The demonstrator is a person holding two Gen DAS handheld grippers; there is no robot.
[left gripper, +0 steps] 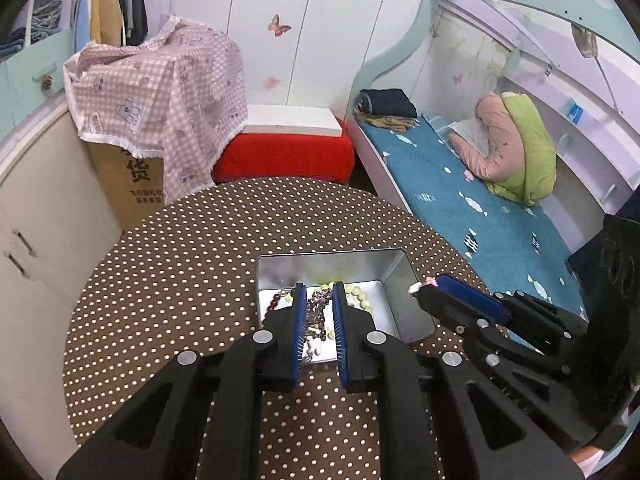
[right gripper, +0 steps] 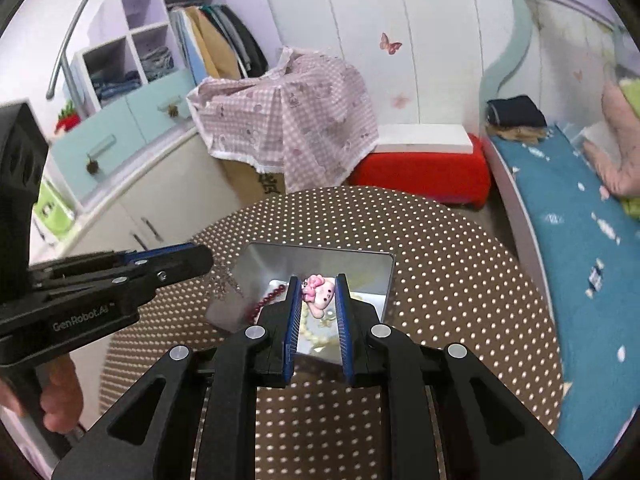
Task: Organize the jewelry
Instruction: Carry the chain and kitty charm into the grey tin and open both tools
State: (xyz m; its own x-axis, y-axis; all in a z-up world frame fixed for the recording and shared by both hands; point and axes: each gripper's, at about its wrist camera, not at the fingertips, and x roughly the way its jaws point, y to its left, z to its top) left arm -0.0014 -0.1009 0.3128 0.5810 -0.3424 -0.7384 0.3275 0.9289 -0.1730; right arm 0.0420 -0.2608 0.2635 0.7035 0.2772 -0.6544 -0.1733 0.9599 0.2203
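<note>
The left gripper (left gripper: pixel 319 292) is pinching a dark chain (left gripper: pixel 314 312), the right gripper (right gripper: pixel 318 286) clamping a pink charm (right gripper: pixel 318 294), both hanging over the metal tin (left gripper: pixel 396 280). Best lowering each piece slowly, clear of the beads (right gripper: pixel 272 300). "GenRobot.AI" is reading on the left gripper's body; a cardboard box (left gripper: pixel 136 180) is showing Chinese print.

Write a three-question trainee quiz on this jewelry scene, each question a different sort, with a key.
1. True or false: the right tongs hold a pink charm.
2. What do the left tongs grip? A) a dark chain B) a white pearl strand C) a watch
3. Fill in: the metal tin stands on a ____ tablecloth.

Key: 1 true; 2 A, the dark chain; 3 polka-dot.
</note>
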